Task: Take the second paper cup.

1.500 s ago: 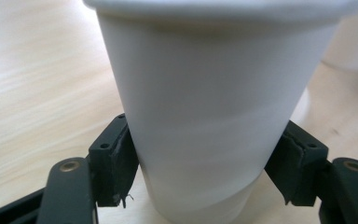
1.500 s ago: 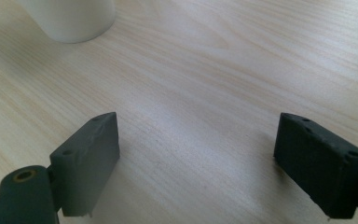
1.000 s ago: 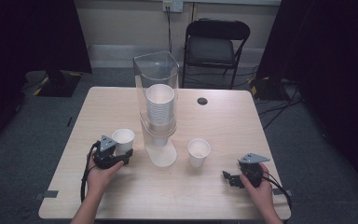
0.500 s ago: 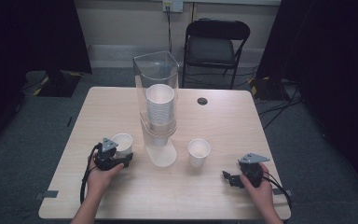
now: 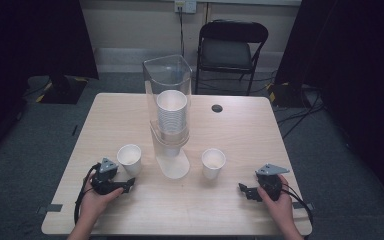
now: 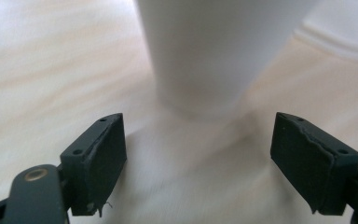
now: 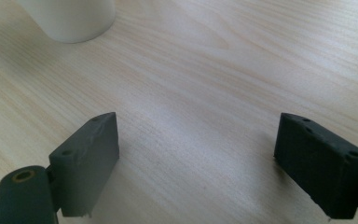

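Observation:
A clear dispenser (image 5: 168, 85) holds a stack of white paper cups (image 5: 171, 114) at the table's middle, on a white base (image 5: 173, 166). One single white cup (image 5: 129, 159) stands left of the base and another (image 5: 213, 163) stands right of it. My left gripper (image 5: 128, 185) rests on the table just in front of the left cup, open. In the left gripper view that cup (image 6: 214, 51) stands upright just beyond the jaws, and the gripper (image 6: 214, 158) holds nothing. My right gripper (image 5: 243, 190) lies near the front right, open and empty (image 7: 209, 163), with the right cup's foot (image 7: 70, 18) farther off.
The wooden table (image 5: 240, 135) has a small dark round hole (image 5: 217, 108) behind the dispenser. A black folding chair (image 5: 230, 50) stands past the far edge. Cables (image 5: 300, 207) trail from the right gripper over the front right corner.
My left gripper has drawn back toward the front edge, away from the left cup, which now stands free on the table. The right gripper has not moved.

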Demonstrator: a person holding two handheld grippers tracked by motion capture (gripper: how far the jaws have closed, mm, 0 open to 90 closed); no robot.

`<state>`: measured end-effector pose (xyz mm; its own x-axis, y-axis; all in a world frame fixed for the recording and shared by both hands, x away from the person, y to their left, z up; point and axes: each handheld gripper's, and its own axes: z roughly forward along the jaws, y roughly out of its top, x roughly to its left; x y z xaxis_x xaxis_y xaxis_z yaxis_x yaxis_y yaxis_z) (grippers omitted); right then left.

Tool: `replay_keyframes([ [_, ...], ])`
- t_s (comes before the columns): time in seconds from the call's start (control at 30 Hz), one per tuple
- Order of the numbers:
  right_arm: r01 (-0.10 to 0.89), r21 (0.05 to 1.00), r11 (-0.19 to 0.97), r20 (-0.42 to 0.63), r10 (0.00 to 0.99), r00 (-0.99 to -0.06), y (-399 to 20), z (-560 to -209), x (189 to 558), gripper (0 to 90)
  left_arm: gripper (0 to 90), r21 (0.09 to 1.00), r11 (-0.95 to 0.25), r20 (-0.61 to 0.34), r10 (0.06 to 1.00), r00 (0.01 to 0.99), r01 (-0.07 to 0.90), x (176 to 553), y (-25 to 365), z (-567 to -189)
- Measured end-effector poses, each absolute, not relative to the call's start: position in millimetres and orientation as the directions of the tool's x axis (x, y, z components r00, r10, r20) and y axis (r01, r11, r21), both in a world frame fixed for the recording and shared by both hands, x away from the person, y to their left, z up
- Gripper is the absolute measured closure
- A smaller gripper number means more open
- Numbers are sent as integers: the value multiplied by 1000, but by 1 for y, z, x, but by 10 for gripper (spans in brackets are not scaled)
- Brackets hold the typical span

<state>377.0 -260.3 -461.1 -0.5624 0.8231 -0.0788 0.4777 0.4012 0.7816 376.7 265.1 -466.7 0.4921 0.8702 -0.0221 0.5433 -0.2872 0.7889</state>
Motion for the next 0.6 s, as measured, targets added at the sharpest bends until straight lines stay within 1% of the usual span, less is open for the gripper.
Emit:
replay_keyframes([
  [0.1,478,782,401,-79,823,-563,-260,-461,377,133,174,795,-289,-26,862,506,533,364,277,-469],
  [0.2,478,781,401,-79,823,-563,-260,-461,377,133,163,781,-340,13,848,530,524,358,283,-469],
  [0.37,477,781,402,-79,823,-563,-260,-461,377,133,160,781,-351,24,843,538,516,353,291,-471],
  [0.43,477,782,402,-80,823,-563,-260,-461,377,133,152,800,-369,48,826,562,474,349,295,-475],
  [0.6,477,782,401,-79,823,-562,-260,-461,377,133,147,798,-375,48,821,569,472,347,296,-475],
])
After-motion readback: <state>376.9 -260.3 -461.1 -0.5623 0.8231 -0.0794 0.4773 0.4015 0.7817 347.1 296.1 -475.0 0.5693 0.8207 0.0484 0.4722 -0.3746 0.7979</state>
